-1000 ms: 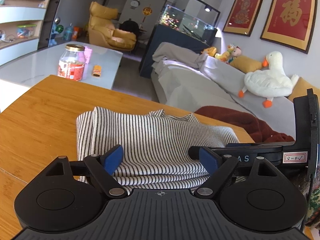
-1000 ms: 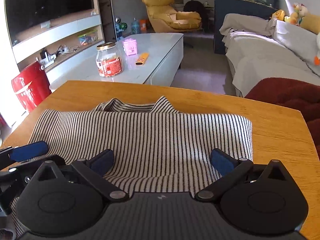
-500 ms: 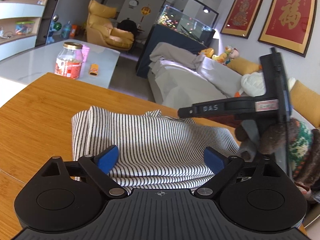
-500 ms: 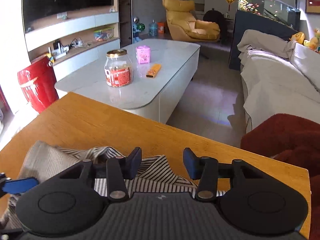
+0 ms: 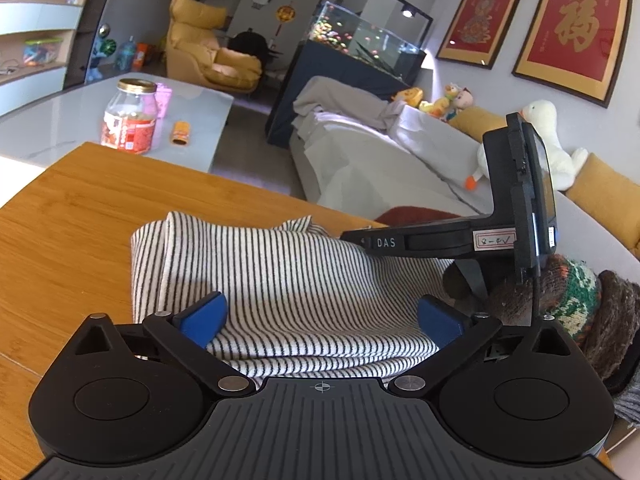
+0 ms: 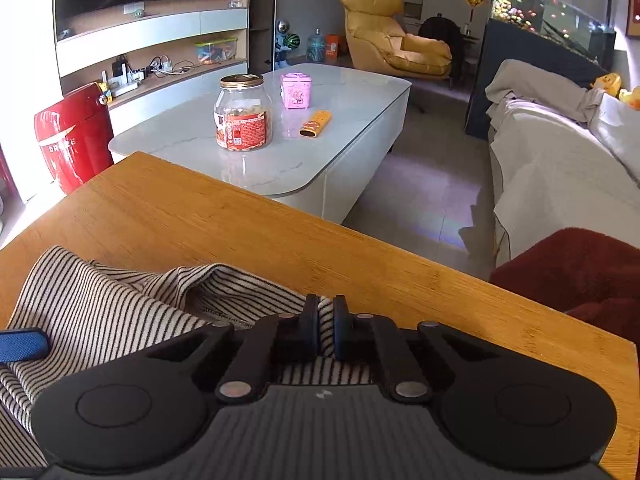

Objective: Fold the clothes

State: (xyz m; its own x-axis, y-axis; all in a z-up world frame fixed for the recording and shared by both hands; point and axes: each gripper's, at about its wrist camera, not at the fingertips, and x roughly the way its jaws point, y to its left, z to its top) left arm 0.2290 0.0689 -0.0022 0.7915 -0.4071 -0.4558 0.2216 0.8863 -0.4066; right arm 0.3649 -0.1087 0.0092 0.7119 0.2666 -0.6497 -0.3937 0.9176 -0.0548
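Note:
A black-and-white striped shirt (image 5: 280, 272) lies folded on the wooden table (image 5: 80, 220). My left gripper (image 5: 320, 312) hovers over the shirt's near edge. Its jaws are opening, the blue pads (image 5: 204, 314) stand wide apart, and cloth lies below them unpinched. My right gripper (image 6: 326, 320) is shut on a raised pinch of the striped shirt (image 6: 100, 304) near the collar at its right side. In the left wrist view the right gripper (image 5: 349, 237) reaches in from the right over the shirt's far edge. A blue left fingertip (image 6: 20, 346) shows at the right wrist view's left edge.
A hand in a knitted sleeve (image 5: 568, 292) holds the right gripper. Beyond the table (image 6: 240, 232) stands a white coffee table (image 6: 340, 152) with a jar (image 6: 242, 112). A dark red blanket (image 6: 580, 272) and a covered sofa (image 6: 560, 176) lie to the right.
My right gripper went from wide open over the shirt to shut on a pinch of its cloth, shifting toward the shirt's far right part. The left jaws spread wider in place.

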